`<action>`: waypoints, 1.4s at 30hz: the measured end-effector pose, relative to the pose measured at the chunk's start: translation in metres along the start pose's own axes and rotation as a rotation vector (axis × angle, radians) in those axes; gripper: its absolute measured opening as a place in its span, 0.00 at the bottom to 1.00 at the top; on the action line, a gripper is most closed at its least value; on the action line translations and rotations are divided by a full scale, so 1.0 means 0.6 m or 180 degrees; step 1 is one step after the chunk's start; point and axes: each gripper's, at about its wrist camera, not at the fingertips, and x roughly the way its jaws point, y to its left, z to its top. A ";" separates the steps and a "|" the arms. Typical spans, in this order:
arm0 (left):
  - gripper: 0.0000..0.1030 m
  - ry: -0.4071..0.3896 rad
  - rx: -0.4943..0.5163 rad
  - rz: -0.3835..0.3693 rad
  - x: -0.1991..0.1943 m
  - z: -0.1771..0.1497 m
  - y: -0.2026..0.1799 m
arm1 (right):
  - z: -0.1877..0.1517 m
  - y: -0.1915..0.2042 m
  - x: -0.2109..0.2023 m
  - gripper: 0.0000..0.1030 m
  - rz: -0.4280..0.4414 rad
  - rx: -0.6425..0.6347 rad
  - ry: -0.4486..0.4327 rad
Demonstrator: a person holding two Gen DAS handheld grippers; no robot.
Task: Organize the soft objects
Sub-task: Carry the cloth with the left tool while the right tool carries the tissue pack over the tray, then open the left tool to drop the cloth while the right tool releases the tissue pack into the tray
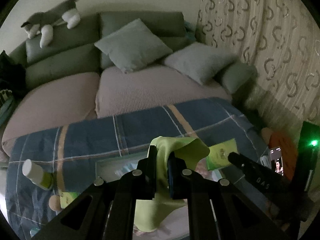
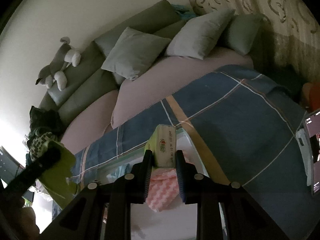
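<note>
My left gripper [image 1: 162, 161] is shut on a lime-green cloth [image 1: 176, 152] that folds over the jaws and hangs down below them. My right gripper [image 2: 163, 159] is shut on a green tissue pack [image 2: 165, 146], held end-on with printed digits on its pale side. The same pack [image 1: 221, 156] shows in the left wrist view beside the right gripper's black finger [image 1: 246, 165]. In the right wrist view the green cloth [image 2: 58, 170] and the left gripper's dark finger [image 2: 43, 160] sit at the lower left. A pink-and-white zigzag cloth [image 2: 162, 192] lies under the right gripper.
A blue plaid cloth [image 1: 140, 132] covers the surface ahead of a sofa [image 1: 140, 88] with grey pillows [image 1: 132, 44] and a plush husky [image 1: 52, 20]. A white-capped bottle [image 1: 37, 175], a phone [image 1: 277, 161], an orange object [image 1: 284, 144] and a patterned curtain [image 1: 270, 40] surround it.
</note>
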 end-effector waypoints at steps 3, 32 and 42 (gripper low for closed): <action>0.09 0.0106 -0.0034 0.0043 0.025 -0.006 0.000 | -0.002 -0.004 0.014 0.24 -0.0001 0.0027 0.0067; 0.35 0.1157 -0.0250 0.0466 0.197 -0.076 0.043 | -0.041 -0.021 0.112 0.26 -0.0065 0.0015 0.0690; 0.57 0.1055 -0.0353 0.0492 0.167 -0.063 0.063 | -0.033 -0.018 0.083 0.27 -0.0160 -0.0026 0.0555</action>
